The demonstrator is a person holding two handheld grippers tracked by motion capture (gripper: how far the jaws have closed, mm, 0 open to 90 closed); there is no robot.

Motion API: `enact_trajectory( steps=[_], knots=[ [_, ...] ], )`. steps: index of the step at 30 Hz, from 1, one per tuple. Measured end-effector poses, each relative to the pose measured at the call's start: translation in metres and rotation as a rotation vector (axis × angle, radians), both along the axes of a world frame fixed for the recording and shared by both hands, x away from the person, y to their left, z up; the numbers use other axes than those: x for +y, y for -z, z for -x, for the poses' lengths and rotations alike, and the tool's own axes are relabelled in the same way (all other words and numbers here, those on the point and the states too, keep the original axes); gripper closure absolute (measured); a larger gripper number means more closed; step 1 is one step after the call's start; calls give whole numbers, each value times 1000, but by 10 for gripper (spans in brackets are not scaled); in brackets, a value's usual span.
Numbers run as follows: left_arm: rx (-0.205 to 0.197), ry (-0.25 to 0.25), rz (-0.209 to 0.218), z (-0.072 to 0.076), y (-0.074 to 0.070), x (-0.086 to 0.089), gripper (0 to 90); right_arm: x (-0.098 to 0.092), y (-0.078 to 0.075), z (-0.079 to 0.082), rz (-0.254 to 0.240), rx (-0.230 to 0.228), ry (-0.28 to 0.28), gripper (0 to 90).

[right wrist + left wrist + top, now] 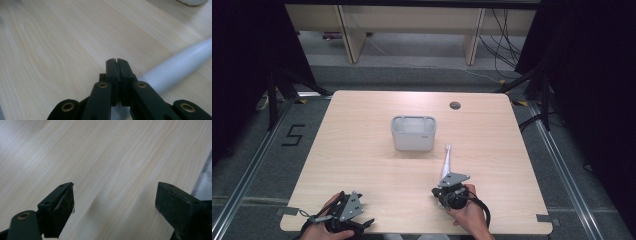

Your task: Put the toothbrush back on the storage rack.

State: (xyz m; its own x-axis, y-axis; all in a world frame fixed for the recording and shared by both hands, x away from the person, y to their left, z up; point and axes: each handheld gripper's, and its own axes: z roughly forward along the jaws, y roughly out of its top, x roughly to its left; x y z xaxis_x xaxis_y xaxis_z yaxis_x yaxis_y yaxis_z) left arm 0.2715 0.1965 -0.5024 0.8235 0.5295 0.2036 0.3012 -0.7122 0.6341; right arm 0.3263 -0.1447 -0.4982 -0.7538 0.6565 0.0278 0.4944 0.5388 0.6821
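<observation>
Right tongs pressed shut, empty, seemingly touching white handle; left tongs wide, empty.

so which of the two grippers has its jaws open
The left gripper: its jaws stand wide apart over bare table. The right gripper is shut, beside a white toothbrush.

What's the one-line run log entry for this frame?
left gripper: open, over bare table | right gripper: shut, empty, beside white handled tool | grey bin: mid-table, untouched
</observation>
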Motion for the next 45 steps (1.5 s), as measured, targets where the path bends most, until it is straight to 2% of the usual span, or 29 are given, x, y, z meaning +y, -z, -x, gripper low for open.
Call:
enact_trajectory(
  steps=[1,2,3,4,6,7,11,12,13,14,15,16,17,18,20,21,23,24,25,26,28,29,30,31,32,35,41,42,45],
  knots=[
    [3,1,-3,0,0,0,152,0,1,0,-8,-10,-5,885],
    [2,1,-7,-1,0,0,152,-2,0,2,-4,14,6,885],
    [2,-10,14,0,1,-1,153,-3,1,2,-6,1,-13,885],
    [1,-5,6,0,1,0,152,-4,0,4,-11,13,11,884],
    [3,1,-3,0,0,0,153,-6,1,5,-18,-13,7,884],
    [2,0,-4,0,0,0,153,-8,-1,5,-12,12,-1,883],
    [2,3,-6,0,0,0,152,-13,-2,9,-21,17,24,884],
    [-1,-16,23,0,2,-1,152,-15,-1,10,-22,11,26,884],
    [-2,-14,13,0,1,-1,152,-16,-1,11,-27,6,28,884],
    [4,1,-6,-1,0,0,152,-19,-3,12,-16,23,30,884],
    [3,0,-4,0,0,0,153,-19,-1,13,-34,18,39,884],
    [3,1,-3,0,0,0,152,-22,-2,12,-17,12,11,887],
    [4,1,-6,0,0,0,152,-23,-1,13,-33,-3,16,888],
    [4,1,-8,-1,0,0,152,-24,-2,15,-39,14,40,888],
    [0,-18,24,0,2,-1,153,-28,-4,17,-26,27,41,889],
    [4,0,-5,0,0,0,153,-29,-4,17,-26,15,23,890],
    [0,-4,-3,-1,0,0,152,-32,-4,18,-20,11,31,893],
    [5,2,-12,-1,0,1,153,-33,-4,21,-33,41,60,893],
    [2,0,-10,-1,0,1,152,-35,-4,20,-24,30,48,896],
    [0,-16,20,0,1,-1,153,-36,-3,21,-35,14,46,898],
    [1,-1,-10,-1,0,1,152,-39,-4,23,-22,37,58,900],
    [5,2,-12,-1,0,1,153,-42,-4,21,-15,20,41,900],
    [5,2,-12,-1,0,1,153,-43,-4,24,-34,39,77,900],
    [0,-2,-8,-1,0,0,152,-46,-5,23,-11,29,65,900],
    [2,-12,15,0,1,0,153,-48,-5,24,-15,33,72,900],
    [5,1,-12,-1,0,1,153,-55,-5,23,-15,24,79,900],
    [5,0,-11,-1,0,1,152,-68,-5,23,3,29,100,900],
    [-1,-10,3,-1,1,0,153,-69,-5,23,-1,31,106,900],
    [6,0,-9,-1,0,0,153,-75,-5,22,-3,33,126,900]
  ],
)
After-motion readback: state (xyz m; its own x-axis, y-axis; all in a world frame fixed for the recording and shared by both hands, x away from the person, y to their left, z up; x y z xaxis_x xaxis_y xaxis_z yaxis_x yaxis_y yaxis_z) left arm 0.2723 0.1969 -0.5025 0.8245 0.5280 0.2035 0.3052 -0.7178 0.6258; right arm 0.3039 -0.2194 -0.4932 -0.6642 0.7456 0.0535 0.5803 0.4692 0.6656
